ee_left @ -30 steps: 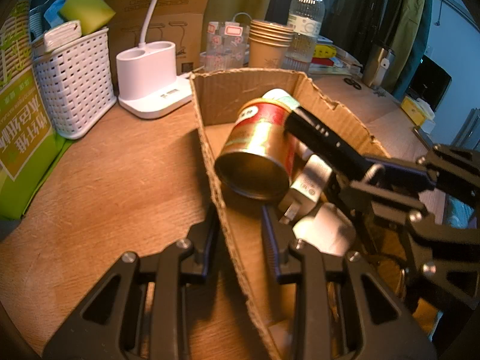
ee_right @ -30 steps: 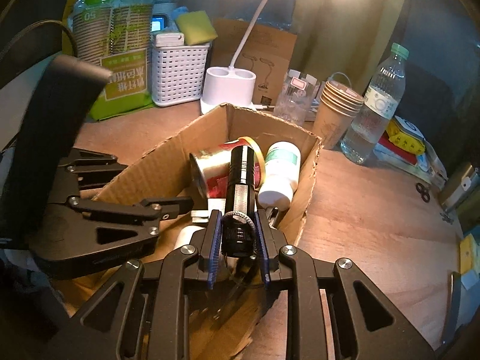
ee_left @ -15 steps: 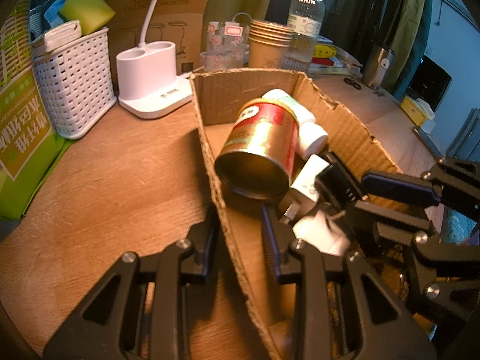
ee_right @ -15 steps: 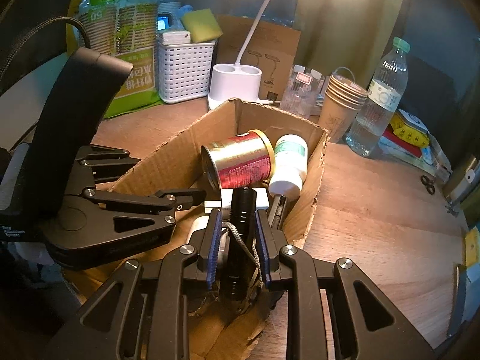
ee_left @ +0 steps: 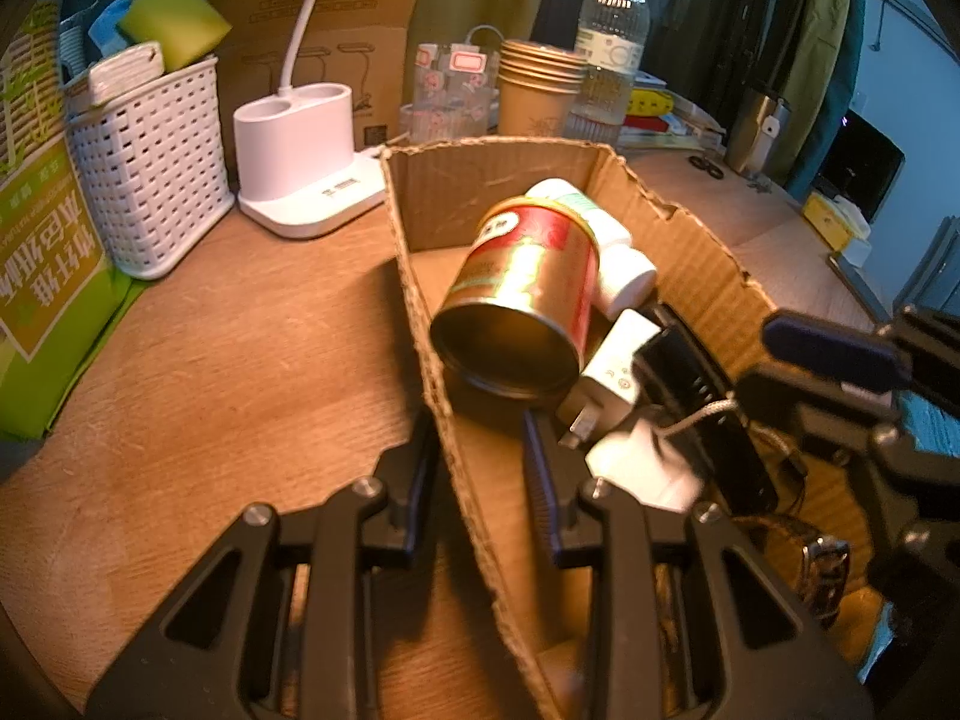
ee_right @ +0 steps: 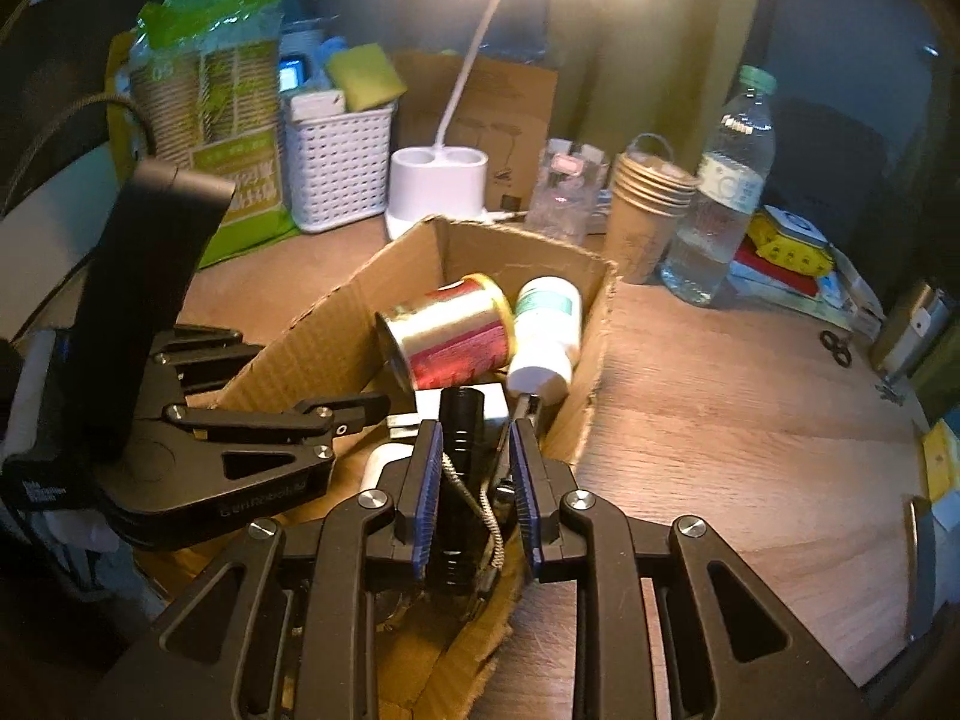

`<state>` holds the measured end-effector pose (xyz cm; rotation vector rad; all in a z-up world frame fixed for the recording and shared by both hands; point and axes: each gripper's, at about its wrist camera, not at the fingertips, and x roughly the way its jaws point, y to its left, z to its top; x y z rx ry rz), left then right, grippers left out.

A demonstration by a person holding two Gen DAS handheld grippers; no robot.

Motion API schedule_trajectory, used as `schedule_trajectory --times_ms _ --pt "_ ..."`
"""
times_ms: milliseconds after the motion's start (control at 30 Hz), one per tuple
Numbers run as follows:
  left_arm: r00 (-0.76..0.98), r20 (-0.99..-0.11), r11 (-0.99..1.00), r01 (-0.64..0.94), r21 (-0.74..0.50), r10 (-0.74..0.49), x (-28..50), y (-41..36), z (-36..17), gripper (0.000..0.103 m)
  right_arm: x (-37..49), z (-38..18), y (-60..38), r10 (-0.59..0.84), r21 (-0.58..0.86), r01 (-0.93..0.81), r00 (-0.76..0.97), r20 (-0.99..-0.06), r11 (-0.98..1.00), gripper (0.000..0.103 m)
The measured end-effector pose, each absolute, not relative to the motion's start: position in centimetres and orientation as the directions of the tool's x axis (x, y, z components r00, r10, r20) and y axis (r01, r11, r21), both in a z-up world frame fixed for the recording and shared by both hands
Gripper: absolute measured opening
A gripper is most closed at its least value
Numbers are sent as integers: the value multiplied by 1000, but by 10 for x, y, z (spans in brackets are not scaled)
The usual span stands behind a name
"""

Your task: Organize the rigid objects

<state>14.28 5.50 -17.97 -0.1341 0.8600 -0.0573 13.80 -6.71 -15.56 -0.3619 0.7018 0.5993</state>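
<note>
From my left tongs (ee_left: pixel 480 468) I look along the near left wall of the cardboard box (ee_left: pixel 420 276), and that wall runs straight between my 2 fingers, 1 outside the box and 1 inside. The jaws stand a little apart with the cardboard edge in the gap; I cannot tell whether the pads actually press on it. Inside the box the red and gold can (ee_left: pixel 522 294) lies on its side, open end towards me, with the white pill bottle (ee_left: pixel 606 246) just beside it on the right. Nearer to me a white charger plug (ee_left: pixel 612 372) lies against the black flashlight (ee_left: pixel 702 396), whose cord loops over it. My right tongs (ee_left: pixel 840 354) sit above that corner. Behind the box on the wooden table (ee_left: pixel 240 360) stand the white lamp base (ee_left: pixel 300 150), the white basket (ee_left: pixel 150 150), the paper cups (ee_left: pixel 540 90) and the water bottle (ee_left: pixel 612 48).

From my right tongs (ee_right: pixel 474 492) the jaws are spread wider than the flashlight (ee_right: pixel 459 444), which lies between the blue pads (ee_right: pixel 429 492) free of the right one, resting in the box (ee_right: pixel 336 330). The can (ee_right: pixel 450 330) and pill bottle (ee_right: pixel 543 330) lie beyond it, and my left tongs (ee_right: pixel 366 405) reach in from the left
</note>
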Motion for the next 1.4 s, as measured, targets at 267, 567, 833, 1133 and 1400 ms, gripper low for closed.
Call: schedule_trajectory --times_ms 267,567,833,1133,1400 --pt "673 -733 992 -2 -127 -93 137 53 -175 31 137 -151 -79 357 -93 -556 643 -678 826 33" --pt "716 -695 995 -8 -100 -64 126 50 -163 52 128 -132 -106 314 -88 -477 694 -648 874 40" --pt "756 -652 994 -11 -105 -61 119 53 -147 52 117 -116 -122 286 -84 -419 739 -610 904 40" --pt "827 -555 993 29 -118 -90 101 52 -113 53 102 -98 -135 251 -69 -343 795 -552 937 63" --pt "877 -463 990 83 -116 -128 83 47 -80 70 79 -75 -156 225 -36 -271 858 -462 962 65"
